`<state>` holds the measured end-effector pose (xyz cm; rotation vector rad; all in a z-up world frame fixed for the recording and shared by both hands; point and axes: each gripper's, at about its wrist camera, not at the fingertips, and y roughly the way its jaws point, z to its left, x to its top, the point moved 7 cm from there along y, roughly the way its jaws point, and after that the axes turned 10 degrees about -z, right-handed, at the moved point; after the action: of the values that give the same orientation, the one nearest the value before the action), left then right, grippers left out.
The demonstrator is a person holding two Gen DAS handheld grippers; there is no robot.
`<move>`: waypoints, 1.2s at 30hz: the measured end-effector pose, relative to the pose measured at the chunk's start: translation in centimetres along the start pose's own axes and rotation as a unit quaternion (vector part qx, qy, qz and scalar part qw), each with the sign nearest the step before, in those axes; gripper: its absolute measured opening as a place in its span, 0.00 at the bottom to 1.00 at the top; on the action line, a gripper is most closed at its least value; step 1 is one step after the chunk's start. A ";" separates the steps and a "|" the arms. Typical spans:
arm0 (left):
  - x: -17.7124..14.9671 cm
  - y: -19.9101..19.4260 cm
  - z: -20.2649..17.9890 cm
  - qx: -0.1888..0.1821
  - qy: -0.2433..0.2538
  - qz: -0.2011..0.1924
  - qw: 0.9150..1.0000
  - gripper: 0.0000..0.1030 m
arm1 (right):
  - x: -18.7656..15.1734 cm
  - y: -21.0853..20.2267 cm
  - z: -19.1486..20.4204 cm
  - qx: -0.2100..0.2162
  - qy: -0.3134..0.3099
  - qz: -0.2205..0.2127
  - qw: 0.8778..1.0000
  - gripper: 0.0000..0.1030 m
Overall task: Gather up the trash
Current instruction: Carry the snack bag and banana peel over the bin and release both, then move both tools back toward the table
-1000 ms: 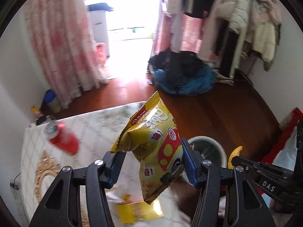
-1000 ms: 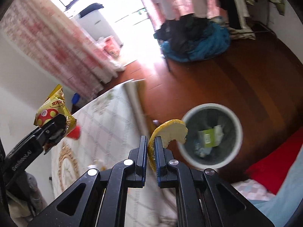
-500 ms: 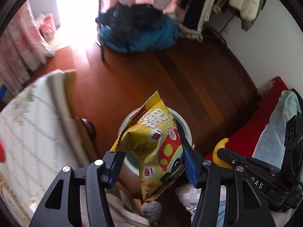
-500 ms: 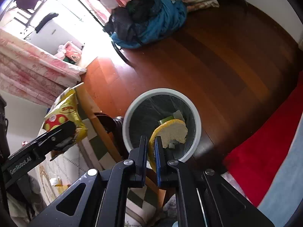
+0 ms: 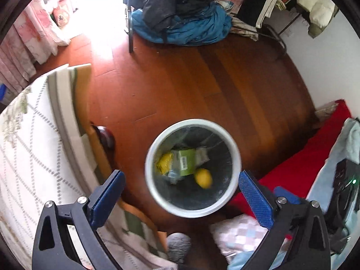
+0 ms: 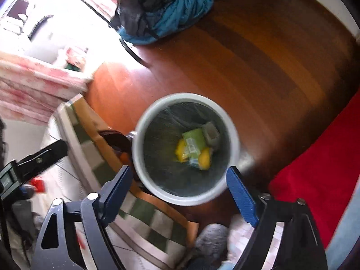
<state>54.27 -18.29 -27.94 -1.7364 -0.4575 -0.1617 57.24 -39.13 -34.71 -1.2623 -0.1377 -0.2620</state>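
Now poised over the bin [image 5: 236,157], left tongs [image 5: 180,193] and right tongs [image 6: 177,193] both spread wide and empty, likely for a clean drop, with the yellow peel [image 5: 203,177] and yellow snack bag [image 5: 165,163] lying inside among other trash.
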 end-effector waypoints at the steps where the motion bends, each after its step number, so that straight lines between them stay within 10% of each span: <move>1: -0.6 -0.3 0.1 0.013 0.007 -0.004 1.000 1.00 | -0.4 0.0 0.0 -0.013 -0.010 0.002 1.000 0.97; 16: -3.8 -4.7 1.3 0.094 0.052 -0.053 0.993 1.00 | -3.2 -5.2 1.2 -0.103 -0.078 -0.033 0.991 0.98; 36: -7.5 -20.3 1.4 0.101 0.024 -0.181 0.978 1.00 | -8.3 -23.1 8.0 -0.051 -0.083 -0.158 0.983 0.98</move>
<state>39.34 -15.48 -12.47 -1.4356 -0.7285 -0.4035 43.37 -36.96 -13.09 -1.3620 -0.4766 -0.4411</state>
